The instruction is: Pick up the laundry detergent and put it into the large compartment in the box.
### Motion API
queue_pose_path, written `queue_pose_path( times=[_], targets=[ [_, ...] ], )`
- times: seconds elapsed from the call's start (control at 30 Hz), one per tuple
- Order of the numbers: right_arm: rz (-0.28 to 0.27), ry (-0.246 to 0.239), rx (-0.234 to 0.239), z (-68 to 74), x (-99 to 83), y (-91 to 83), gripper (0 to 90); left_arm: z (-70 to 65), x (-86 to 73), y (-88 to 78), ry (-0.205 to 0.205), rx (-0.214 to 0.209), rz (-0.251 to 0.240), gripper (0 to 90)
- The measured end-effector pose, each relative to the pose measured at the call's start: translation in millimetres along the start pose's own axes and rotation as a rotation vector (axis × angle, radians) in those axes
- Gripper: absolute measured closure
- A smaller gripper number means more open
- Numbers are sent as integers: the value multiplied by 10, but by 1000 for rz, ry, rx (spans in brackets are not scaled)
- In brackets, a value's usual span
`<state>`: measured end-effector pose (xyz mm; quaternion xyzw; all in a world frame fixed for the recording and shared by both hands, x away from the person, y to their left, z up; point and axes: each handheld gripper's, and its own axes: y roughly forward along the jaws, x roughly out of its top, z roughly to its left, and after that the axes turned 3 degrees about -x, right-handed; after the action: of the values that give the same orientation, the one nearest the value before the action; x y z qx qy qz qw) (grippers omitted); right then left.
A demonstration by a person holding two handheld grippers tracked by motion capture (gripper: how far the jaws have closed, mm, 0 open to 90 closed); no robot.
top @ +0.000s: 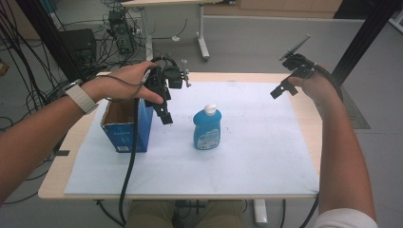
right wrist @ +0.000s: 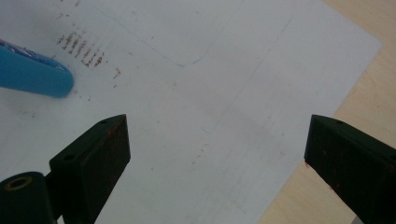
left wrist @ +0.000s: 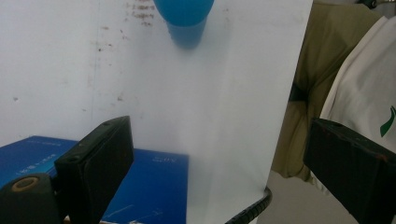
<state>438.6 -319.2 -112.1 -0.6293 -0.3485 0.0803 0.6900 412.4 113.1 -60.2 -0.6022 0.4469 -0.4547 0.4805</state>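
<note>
High view: one blue bottle (top: pixel 207 128) stands upright mid-tabletop (top: pixel 266 156), long axis vertical.
Left tool (top: pixel 161 102): released, jaws spread, empty; hovers just left of the bottle, above one blue box (top: pixel 124 134).
Right tool (top: pixel 285 88): released, empty, well apart at far right.
Nearer hand: left.
Count: one bottle, one box.

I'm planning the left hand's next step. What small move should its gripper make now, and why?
Probably ease the left gripper down and toward the blue bottle. Its jaws stand wide open and hold nothing, it hovers above the mat between the open blue box and the bottle, which stands upright and free. The right gripper is open too, but farther off.
</note>
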Motion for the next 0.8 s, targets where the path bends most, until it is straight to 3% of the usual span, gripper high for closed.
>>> queue_pose_path(
  times=[0.37, 0.8],
  targets=[
    [-4, -2, -8, 25, -8, -6, 68, -37, 67, -45, -60, 6, -22, 79],
    [-4, -2, -9, 24, -1, 2, 68, -47, 277, -46, -70, 6, -15, 80]
  ],
)
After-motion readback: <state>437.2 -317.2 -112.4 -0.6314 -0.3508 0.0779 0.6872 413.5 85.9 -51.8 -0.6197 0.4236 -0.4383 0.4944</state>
